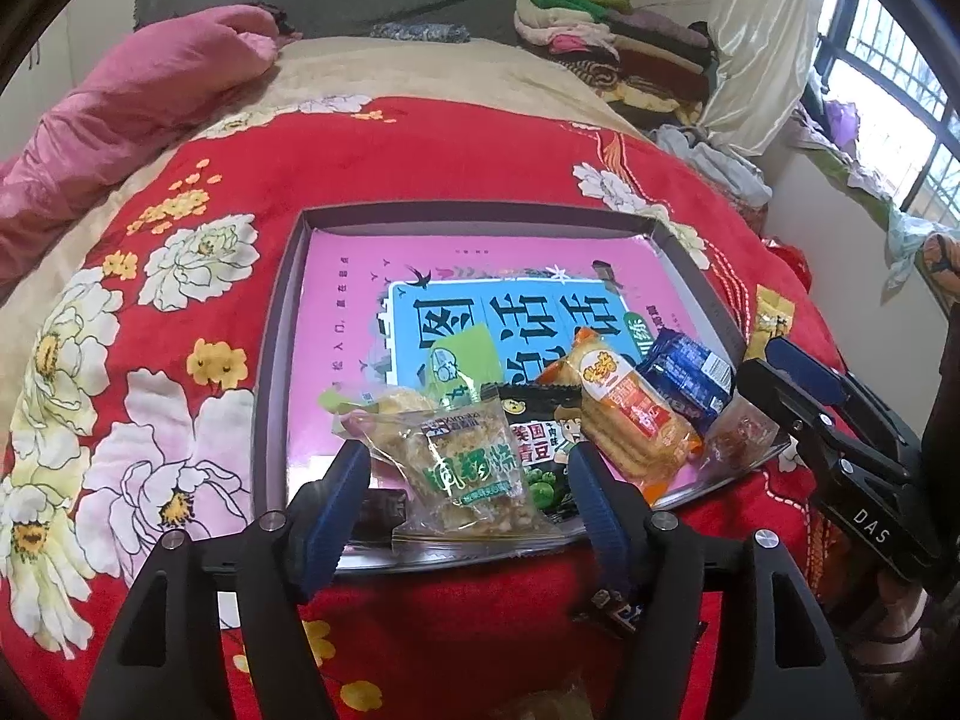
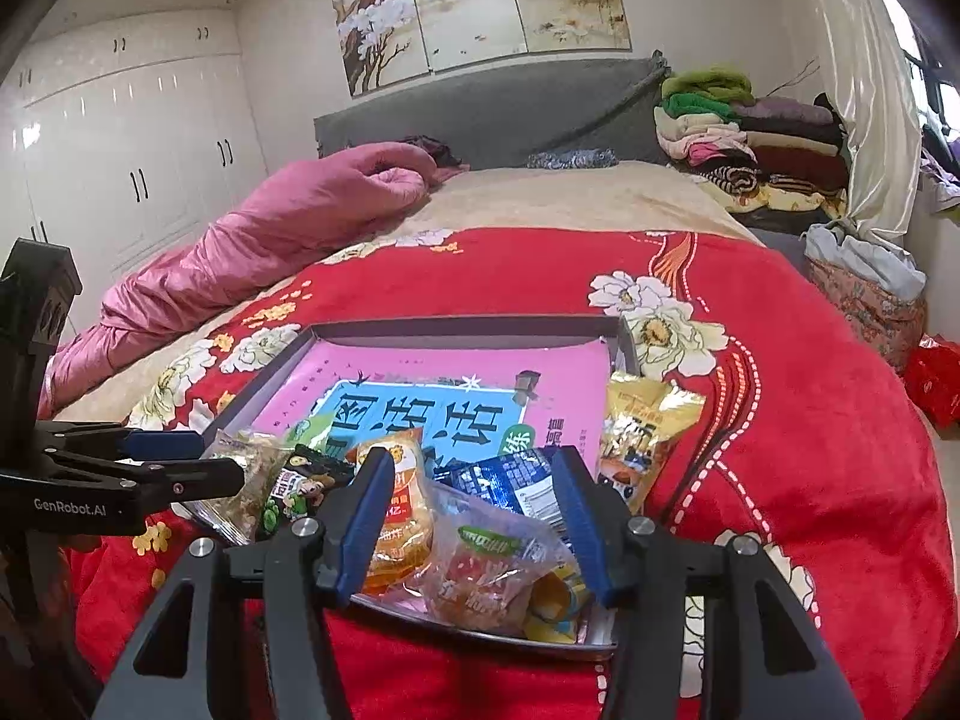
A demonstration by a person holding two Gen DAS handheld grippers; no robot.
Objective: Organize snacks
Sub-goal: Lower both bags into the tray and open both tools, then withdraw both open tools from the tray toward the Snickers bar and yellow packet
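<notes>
While the red floral blanket (image 1: 150, 276) covers the near half of the bed, a shallow grey tray (image 1: 282, 324) with a pink and blue printed sheet (image 1: 360, 276) on its floor rests on it, and the snacks lie bunched along the tray's near edge. Farthest left is a clear packet with green lettering (image 1: 462, 456), and the left gripper (image 1: 468, 480) hangs over it with both blue pads spread wide, one on either side, closing on nothing. Just right of it lies a black green-pea packet (image 1: 540, 438), then an orange packet of stacked crackers (image 1: 630, 414), then a dark blue packet (image 1: 690, 378) a little farther back. Near the tray's right corner sits a clear bag of orange sweets (image 2: 486, 570), framed by the right gripper (image 2: 474, 516), whose jaws are likewise apart and empty. Farthest right, a yellow packet (image 2: 645, 432) leans at the tray's right wall.
</notes>
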